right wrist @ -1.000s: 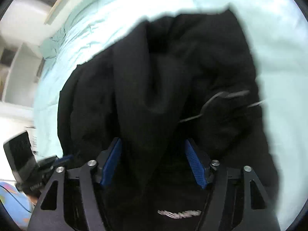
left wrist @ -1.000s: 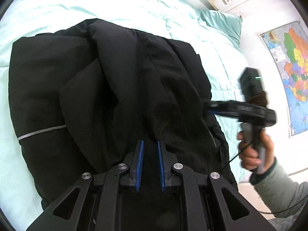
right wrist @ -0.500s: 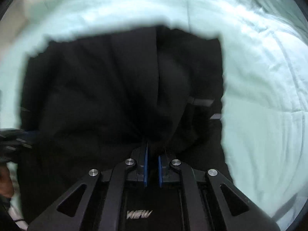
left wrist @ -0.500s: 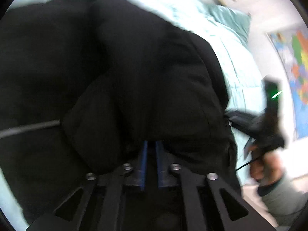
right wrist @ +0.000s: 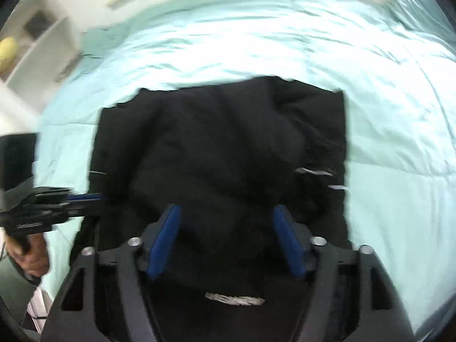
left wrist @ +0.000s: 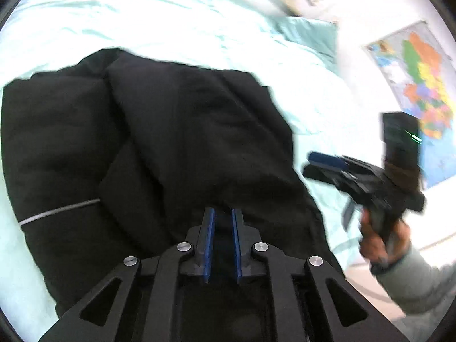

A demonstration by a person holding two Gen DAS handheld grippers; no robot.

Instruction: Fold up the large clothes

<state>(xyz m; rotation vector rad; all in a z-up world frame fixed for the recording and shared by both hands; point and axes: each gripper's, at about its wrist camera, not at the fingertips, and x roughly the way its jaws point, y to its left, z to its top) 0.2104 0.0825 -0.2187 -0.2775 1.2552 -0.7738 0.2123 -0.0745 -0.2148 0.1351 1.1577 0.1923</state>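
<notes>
A black jacket (left wrist: 185,131) lies folded into a rough rectangle on the mint-green bed cover (left wrist: 171,22); a thin grey stripe (left wrist: 59,212) crosses its left part. My left gripper (left wrist: 223,211) hovers over the jacket's near edge, its blue pads almost together, with no fabric pulled up between them. In the right wrist view the jacket (right wrist: 216,142) fills the middle, with a pale logo (right wrist: 235,299) on its near part. My right gripper (right wrist: 227,209) hangs above it with its jaws opening wide and nothing gripped. Each gripper shows in the other's view: the right gripper (left wrist: 322,162) beside the jacket's right edge, the left gripper (right wrist: 97,198) at its left edge.
A teal pillow (left wrist: 310,34) lies at the bed's far right corner, and a coloured map (left wrist: 421,79) hangs on the wall beyond. White shelves (right wrist: 34,45) stand past the bed on the left. A person's hand (left wrist: 382,245) in a grey sleeve holds the right gripper.
Both grippers dipped into the jacket with pads together, then lifted away. The right jaws have since spread wide and that gripper rolled. The jacket now lies flatter.
</notes>
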